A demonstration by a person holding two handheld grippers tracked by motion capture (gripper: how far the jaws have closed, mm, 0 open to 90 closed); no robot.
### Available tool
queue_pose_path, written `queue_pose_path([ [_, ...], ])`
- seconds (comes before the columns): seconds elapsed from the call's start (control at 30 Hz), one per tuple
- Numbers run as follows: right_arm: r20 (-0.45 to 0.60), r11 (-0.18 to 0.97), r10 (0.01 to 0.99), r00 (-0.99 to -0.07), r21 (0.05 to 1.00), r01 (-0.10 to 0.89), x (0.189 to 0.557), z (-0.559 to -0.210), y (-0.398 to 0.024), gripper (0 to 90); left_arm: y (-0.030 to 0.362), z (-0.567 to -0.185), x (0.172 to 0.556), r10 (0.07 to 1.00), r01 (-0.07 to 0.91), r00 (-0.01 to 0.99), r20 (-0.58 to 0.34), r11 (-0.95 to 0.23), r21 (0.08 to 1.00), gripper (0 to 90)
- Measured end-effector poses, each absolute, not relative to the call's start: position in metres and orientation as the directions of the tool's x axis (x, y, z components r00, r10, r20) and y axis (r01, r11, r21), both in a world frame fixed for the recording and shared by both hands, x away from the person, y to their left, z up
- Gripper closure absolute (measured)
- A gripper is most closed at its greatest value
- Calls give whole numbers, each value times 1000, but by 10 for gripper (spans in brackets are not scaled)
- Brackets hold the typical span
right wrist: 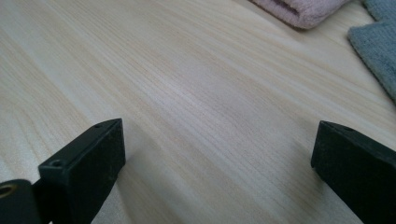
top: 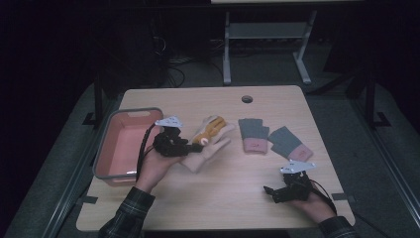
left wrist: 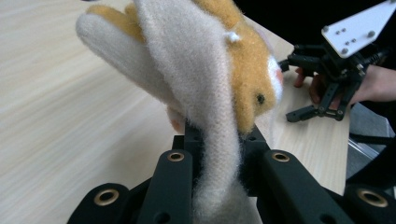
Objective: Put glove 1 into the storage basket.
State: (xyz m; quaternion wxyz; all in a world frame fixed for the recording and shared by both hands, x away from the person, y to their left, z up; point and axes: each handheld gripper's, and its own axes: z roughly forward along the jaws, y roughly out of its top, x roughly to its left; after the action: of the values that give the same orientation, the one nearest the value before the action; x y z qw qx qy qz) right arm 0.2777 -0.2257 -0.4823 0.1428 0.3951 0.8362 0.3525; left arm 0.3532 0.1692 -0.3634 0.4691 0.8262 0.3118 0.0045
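The cream-and-orange glove (top: 208, 141) lies on the table (top: 223, 198) just right of the pink bin (top: 119, 148), its cuff end pinched between the jaws of the left gripper (top: 190, 145), which are clamped on the fuzzy fabric (left wrist: 210, 93). To its right lie two grey gloves with pink cuffs (top: 253, 135), (top: 291, 144). The right gripper (top: 271, 192) rests near the front edge, well apart, jaws spread wide over bare wood.

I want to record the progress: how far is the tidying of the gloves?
Done: nothing lies in the pink bin yet. In hand: the left tool is shut on the cream and orange glove. Left: two grey gloves lie on the table; the right tool is open.
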Motion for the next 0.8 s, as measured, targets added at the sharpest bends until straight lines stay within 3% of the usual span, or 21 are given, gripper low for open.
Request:
queue_pose_path([
  [0.8, 40, 439, 761, -647, 703, 560, 278, -482, -226, 23, 229, -345, 357, 629, 534, 726, -279, -259, 805, 785],
])
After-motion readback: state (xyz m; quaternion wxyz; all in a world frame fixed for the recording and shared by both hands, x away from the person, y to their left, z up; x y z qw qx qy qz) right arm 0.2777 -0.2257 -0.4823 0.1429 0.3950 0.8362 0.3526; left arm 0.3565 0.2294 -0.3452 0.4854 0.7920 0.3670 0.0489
